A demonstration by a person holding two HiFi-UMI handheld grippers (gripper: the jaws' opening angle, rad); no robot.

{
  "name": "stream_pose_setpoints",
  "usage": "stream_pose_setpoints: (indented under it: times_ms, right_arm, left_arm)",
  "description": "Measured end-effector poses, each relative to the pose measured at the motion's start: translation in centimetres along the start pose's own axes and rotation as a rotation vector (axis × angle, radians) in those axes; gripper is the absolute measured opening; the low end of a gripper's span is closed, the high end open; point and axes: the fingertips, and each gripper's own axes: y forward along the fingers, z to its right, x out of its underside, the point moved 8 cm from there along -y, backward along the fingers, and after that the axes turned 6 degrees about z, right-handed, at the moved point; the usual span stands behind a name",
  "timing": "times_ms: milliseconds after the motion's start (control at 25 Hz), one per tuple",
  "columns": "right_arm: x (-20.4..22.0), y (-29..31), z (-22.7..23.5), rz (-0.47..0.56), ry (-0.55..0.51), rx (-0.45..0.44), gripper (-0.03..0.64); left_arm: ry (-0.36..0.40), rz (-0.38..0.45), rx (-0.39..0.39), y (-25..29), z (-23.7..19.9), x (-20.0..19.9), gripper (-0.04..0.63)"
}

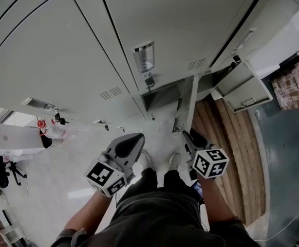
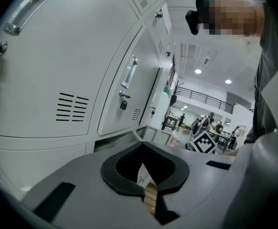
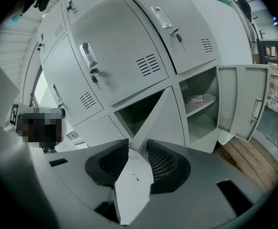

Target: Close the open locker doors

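A bank of pale grey metal lockers is faced from above, with a small padlock hung on one shut door. In the bottom row, a narrow grey locker door is swung outward, edge-on to the person. Its free edge is clamped between the closed jaws of the right gripper, and the panel is seen passing between the black pads. The left gripper is held beside it, apart from the lockers, its jaws brought together on nothing. Further right, a second grey door is hung wide open above brown wooden floor planks.
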Motion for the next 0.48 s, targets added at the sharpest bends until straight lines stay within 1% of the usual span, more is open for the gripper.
stream_pose_setpoints:
  times_ms: [480]
  right_arm:
    - [-0.1, 2.2, -2.0, -0.012, 0.005, -0.045, 0.112]
  left_arm:
    - [-0.016, 0.013, -0.03, -1.4, -1.9, -0.1, 0.003]
